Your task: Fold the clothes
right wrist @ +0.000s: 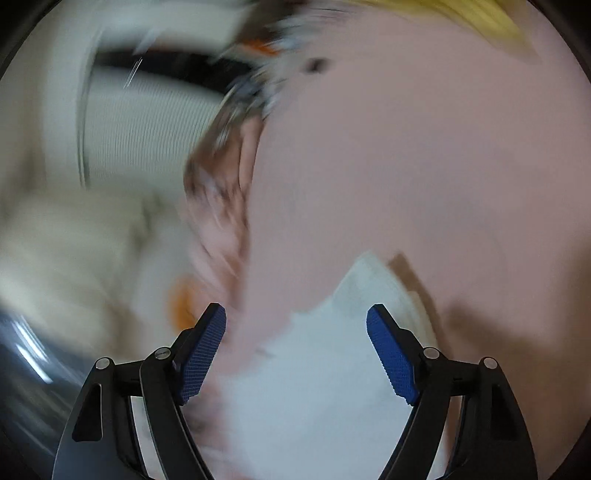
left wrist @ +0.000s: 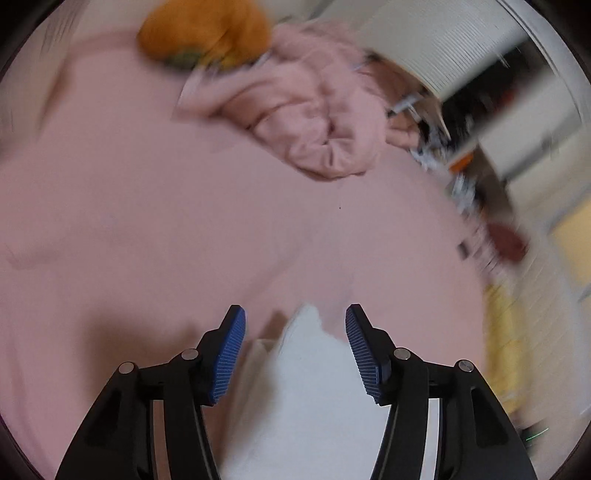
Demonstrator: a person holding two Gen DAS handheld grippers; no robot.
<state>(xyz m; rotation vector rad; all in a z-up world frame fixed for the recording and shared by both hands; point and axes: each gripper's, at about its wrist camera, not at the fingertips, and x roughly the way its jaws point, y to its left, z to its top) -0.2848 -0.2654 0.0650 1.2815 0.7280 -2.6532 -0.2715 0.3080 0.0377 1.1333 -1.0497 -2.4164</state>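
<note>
A white garment [left wrist: 306, 387] lies on the pink bed sheet [left wrist: 147, 221], and one corner of it reaches up between the blue pads of my left gripper [left wrist: 295, 310]. That gripper is open, with a gap showing between each pad and the cloth. In the right wrist view the same white garment [right wrist: 325, 369] spreads under my right gripper [right wrist: 296, 308], which is also open, its pads wide apart and off the fabric. A folded edge of the garment shows beyond the right finger. Both views are blurred by motion.
A crumpled pink garment [left wrist: 314, 122] lies farther back on the sheet, with an orange item [left wrist: 205, 31] behind it. The bed's edge runs along the right, with a white slatted object [left wrist: 443, 48] past it. In the right wrist view a yellow cloth [right wrist: 480, 18] sits at the top.
</note>
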